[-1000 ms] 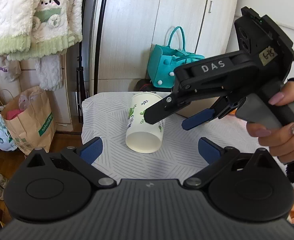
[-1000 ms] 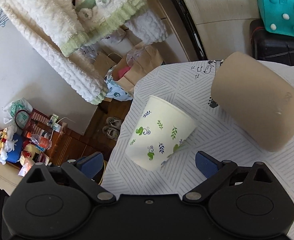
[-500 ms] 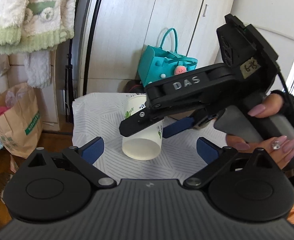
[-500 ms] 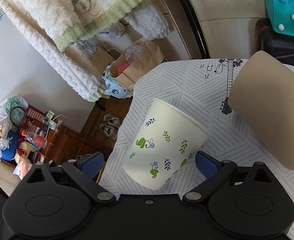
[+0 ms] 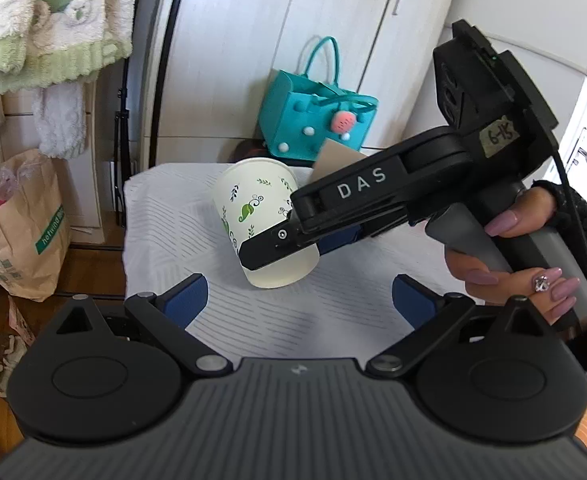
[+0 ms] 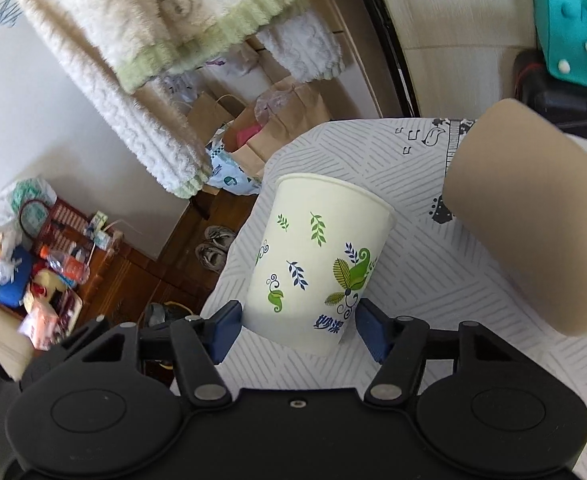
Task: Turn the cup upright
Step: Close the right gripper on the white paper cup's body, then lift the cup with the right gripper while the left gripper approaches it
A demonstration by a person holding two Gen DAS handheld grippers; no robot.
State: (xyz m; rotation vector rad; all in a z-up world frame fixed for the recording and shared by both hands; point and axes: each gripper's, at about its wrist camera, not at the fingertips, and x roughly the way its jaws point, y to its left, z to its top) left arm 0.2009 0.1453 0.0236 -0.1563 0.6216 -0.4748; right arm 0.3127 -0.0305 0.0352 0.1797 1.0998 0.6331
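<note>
A white paper cup with green and blue leaf prints [image 6: 317, 264] is tilted over the white patterned tablecloth [image 6: 433, 296], its base end toward the right wrist camera. My right gripper [image 6: 297, 332] is shut on the cup near its base, one blue pad [image 6: 225, 330] on each side. In the left wrist view the cup [image 5: 257, 216] shows its flat base toward me, with my right gripper [image 5: 293, 246] clamped across it. My left gripper [image 5: 299, 300] is open and empty, a little in front of the cup.
A brown paper cup [image 6: 533, 236] lies on its side at the right of the cloth. A teal bag [image 5: 317, 120] stands behind the table by the cupboard doors. Paper bags [image 5: 17, 224] and hanging fleece clothes [image 5: 49, 20] are at the left; the table's left edge drops to a wooden floor.
My right gripper has closed from open onto the leaf-print cup and tilted it up off the cloth. My left gripper has stayed open.
</note>
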